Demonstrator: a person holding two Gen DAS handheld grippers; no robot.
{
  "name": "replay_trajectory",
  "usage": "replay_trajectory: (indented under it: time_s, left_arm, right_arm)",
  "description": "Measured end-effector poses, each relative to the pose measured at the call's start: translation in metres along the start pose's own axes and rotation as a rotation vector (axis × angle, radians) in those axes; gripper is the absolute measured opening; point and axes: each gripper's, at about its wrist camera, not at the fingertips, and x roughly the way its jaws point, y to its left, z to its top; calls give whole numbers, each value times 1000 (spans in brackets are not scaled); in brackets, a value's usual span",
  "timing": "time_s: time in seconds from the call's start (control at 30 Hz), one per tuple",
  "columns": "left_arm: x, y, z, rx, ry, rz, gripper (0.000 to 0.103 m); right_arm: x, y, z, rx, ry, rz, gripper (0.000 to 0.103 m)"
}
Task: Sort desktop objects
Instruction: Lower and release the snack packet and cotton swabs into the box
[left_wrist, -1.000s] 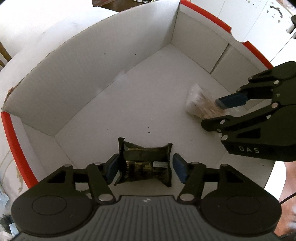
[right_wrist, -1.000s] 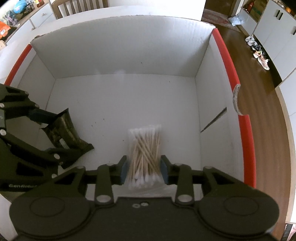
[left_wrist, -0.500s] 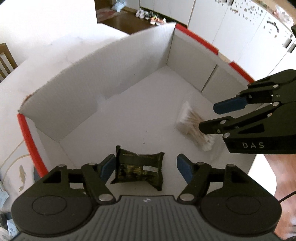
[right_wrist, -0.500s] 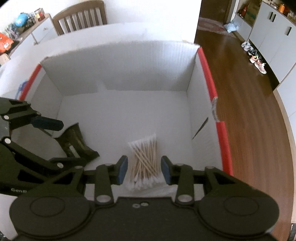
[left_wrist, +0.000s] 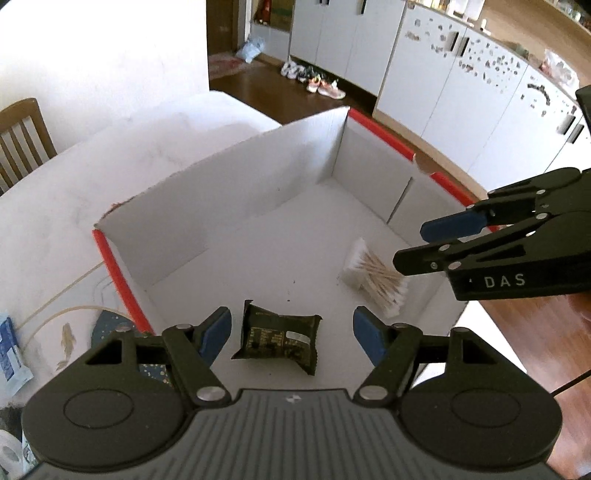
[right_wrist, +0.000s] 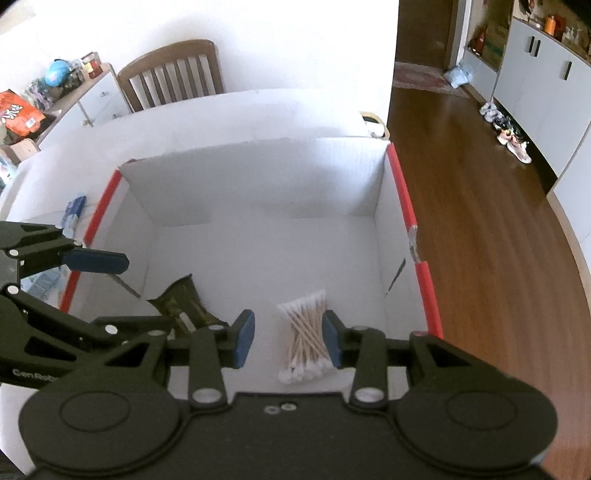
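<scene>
**Two packets lie in the box, both grippers empty above it**

Two items rest on the floor of a white cardboard box (left_wrist: 236, 206) with red-taped edges: a dark foil packet (left_wrist: 279, 338) at lower centre of the left wrist view and a clear bag of cotton swabs (right_wrist: 306, 336) at lower centre of the right wrist view. The left gripper (left_wrist: 291, 334) hangs over the dark packet with its blue pads spread wide on either side, touching nothing. The right gripper (right_wrist: 288, 341) stands open too, its pads apart and framing the swabs below without pressing them. In the right wrist view the left gripper's black linkage covers the near end of the dark packet; its print is too small to read in either view. The box's near wall is hidden behind both gripper bodies. At the left edge of the left wrist view, a blue-and-white packet (left_wrist: 13, 349) on the table is cut off by the frame. A wooden chair (right_wrist: 173, 75) stands at upper left of the right wrist view.
</scene>
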Motion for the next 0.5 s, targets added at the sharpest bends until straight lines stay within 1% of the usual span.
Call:
replay_trajectory:
  time_s: [0.13, 0.17, 0.2, 0.23, 0.27, 0.37, 0.43, 0.47, 0.5]
  left_arm:
    - [-12, 2, -5, -21, -37, -4, 72]
    - [-16, 3, -6, -27, -49, -7, 72]
    - [-16, 5, -8, -31, -57, -9, 72]
    - [-20, 6, -9, -36, -69, -10, 72]
    - [-23, 7, -11, -40, -77, -11, 72]
    - [-29, 12, -16, -51, -99, -11, 72]
    - [-33, 15, -19, -65, -117, -20, 77]
    - [-36, 17, -21, -69, -128, -22, 81]
    - [-39, 20, -24, -74, -138, -26, 83]
  right_arm:
    - [-5, 3, -1, 16, -14, 6, 41]
    - [-6, 4, -1, 20, -19, 4, 44]
    - [-8, 5, -2, 23, -25, 2, 51]
    - [-10, 5, -2, 24, -35, -2, 54]
    - [-13, 7, -2, 22, -44, -3, 56]
    - [-18, 10, -5, 33, -57, -12, 58]
    - [-22, 13, -8, 37, -70, -19, 65]
    - [-25, 15, -9, 40, -77, -23, 67]
    - [-27, 18, -10, 45, -82, -26, 67]
